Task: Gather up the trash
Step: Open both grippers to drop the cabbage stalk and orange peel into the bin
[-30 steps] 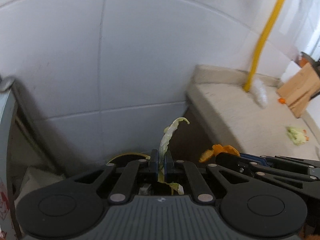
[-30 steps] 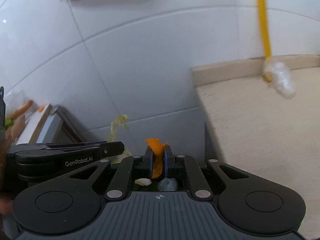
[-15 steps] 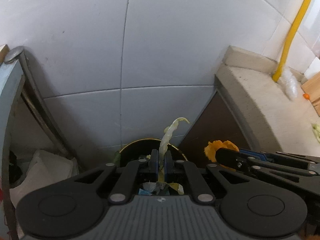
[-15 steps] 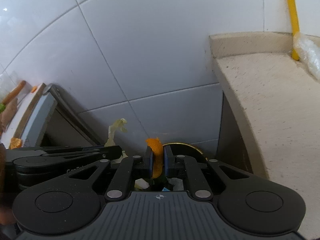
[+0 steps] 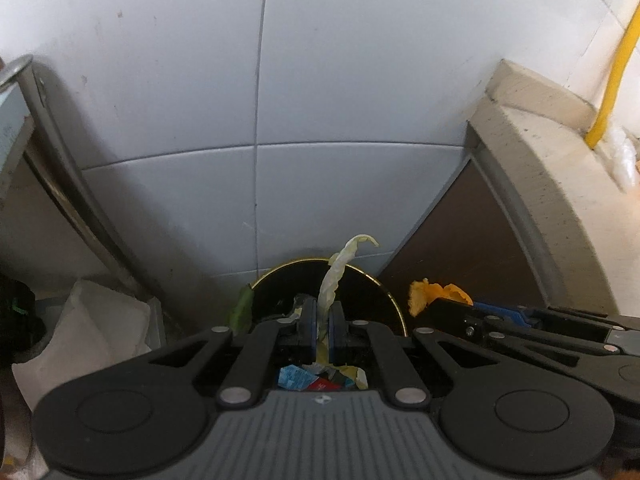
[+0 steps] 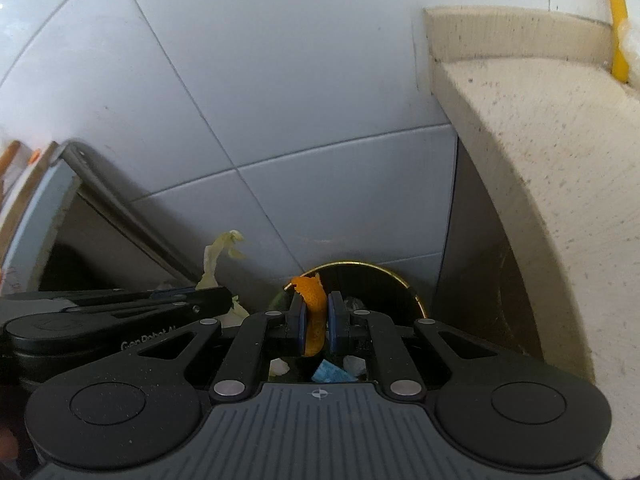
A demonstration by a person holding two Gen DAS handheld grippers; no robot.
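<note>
Two close, down-tilted wrist views sharing the bin (image 5: 360, 276) and tiled wall (image 6: 280, 100)

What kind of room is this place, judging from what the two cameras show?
Most likely a home kitchen. The wall is covered in white tiles, a stone countertop ends beside it, and a round black trash bin on the floor already holds wrappers, with vegetable and orange peel scraps carried above it.

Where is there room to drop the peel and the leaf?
The bin's dark mouth, ringed by its gold rim below the tiled wall, is free. Wrappers crowd its near side. The beige counter is bare. Both grippers sit close together.
</note>
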